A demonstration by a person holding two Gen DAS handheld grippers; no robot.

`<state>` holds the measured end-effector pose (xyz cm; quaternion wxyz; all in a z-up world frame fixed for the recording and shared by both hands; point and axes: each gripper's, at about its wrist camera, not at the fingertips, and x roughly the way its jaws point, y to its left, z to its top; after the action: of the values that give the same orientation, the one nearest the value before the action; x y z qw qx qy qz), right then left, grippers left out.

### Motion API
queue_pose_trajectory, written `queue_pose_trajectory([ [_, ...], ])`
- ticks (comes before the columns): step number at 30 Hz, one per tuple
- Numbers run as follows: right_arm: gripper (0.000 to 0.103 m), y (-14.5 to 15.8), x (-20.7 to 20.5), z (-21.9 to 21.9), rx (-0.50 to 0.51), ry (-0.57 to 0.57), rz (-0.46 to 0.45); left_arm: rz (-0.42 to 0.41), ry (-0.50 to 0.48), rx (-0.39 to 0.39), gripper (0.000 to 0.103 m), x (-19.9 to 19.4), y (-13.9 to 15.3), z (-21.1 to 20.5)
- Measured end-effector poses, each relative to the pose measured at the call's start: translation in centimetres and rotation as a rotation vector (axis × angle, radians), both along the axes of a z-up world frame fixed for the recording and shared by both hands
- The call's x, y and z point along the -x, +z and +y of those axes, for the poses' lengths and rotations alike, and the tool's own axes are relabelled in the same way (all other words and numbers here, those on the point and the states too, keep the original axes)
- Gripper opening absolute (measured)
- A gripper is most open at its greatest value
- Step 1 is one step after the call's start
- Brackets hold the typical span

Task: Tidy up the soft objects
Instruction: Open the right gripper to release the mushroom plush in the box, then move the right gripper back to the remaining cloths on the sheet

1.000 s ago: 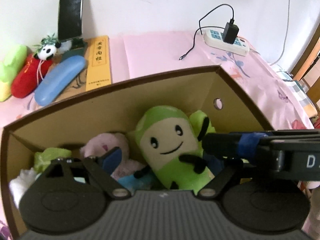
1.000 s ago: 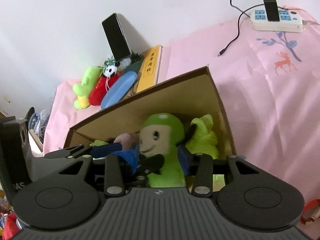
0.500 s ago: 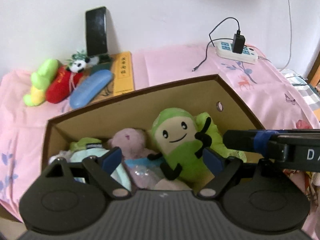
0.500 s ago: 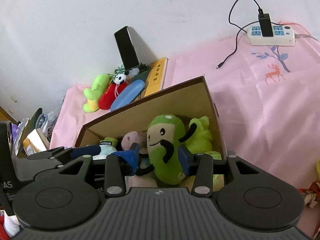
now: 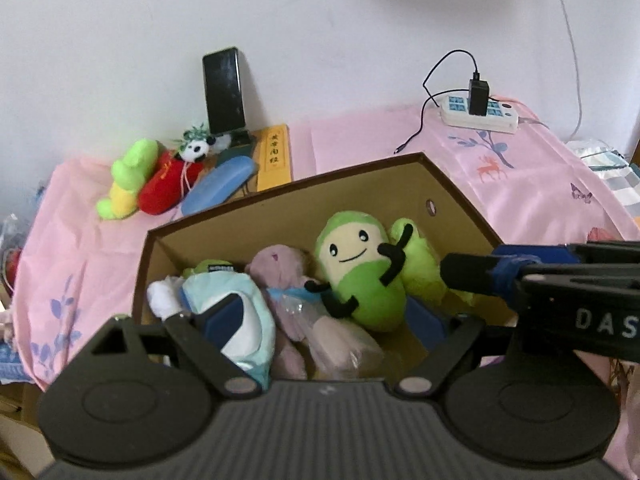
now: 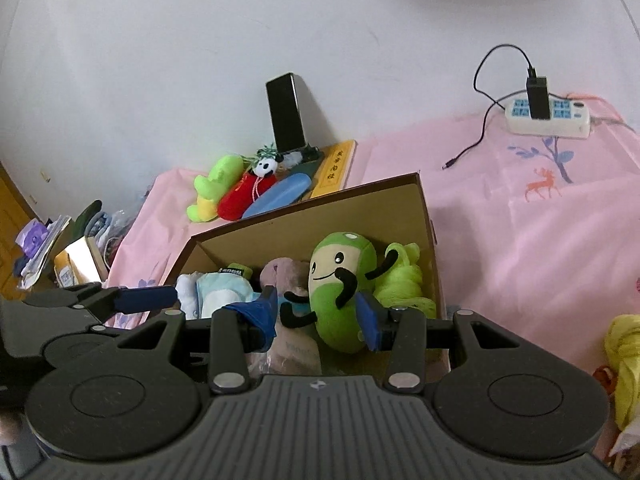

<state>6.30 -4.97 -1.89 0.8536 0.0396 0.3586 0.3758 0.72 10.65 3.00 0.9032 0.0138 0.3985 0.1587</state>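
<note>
Soft toys fill the open brown cardboard box point(image 5: 360, 184) on the pink floral cloth point(image 5: 520, 184): a smiling green bean-shaped plush with black arms point(image 5: 362, 268), a dusty-pink plush point(image 5: 280, 268), and a pale blue and white plush point(image 5: 236, 292). My left gripper point(image 5: 332, 322) hangs over the box, its fingers spread wide, holding nothing. My right gripper point(image 6: 318, 314) has its blue pads either side of the green plush, seemingly not touching it, though that is hard to judge. Beyond the box, by the wall, a lime-green and yellow plush point(image 5: 126, 178) and a red plush with a panda head point(image 5: 174, 178) lie side by side.
</note>
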Motion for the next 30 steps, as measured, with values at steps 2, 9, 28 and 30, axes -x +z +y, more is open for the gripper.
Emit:
queue_pose_trajectory([
  [2, 0.027, -0.1, 0.2, -0.6, 0.000, 0.002, 0.002, 0.000, -0.005, -0.006, 0.087, 0.6, 0.0, -0.8],
  [9, 0.027, -1.3, 0.4, -3.0, -0.001, -0.020, 0.063, 0.024, -0.014, -0.015, 0.088, 2.2, -0.7, -3.9],
  [28, 0.027, -4.8, 0.3, -11.5, 0.102, -0.102, 0.154, 0.151, -0.145, 0.122, 0.088, 0.5, -6.8, -12.6],
  [30, 0.027, -4.9, 0.1, -12.7, 0.105, -0.124, 0.149, 0.158, -0.172, 0.130, 0.088, 0.0, -7.3, -13.6],
])
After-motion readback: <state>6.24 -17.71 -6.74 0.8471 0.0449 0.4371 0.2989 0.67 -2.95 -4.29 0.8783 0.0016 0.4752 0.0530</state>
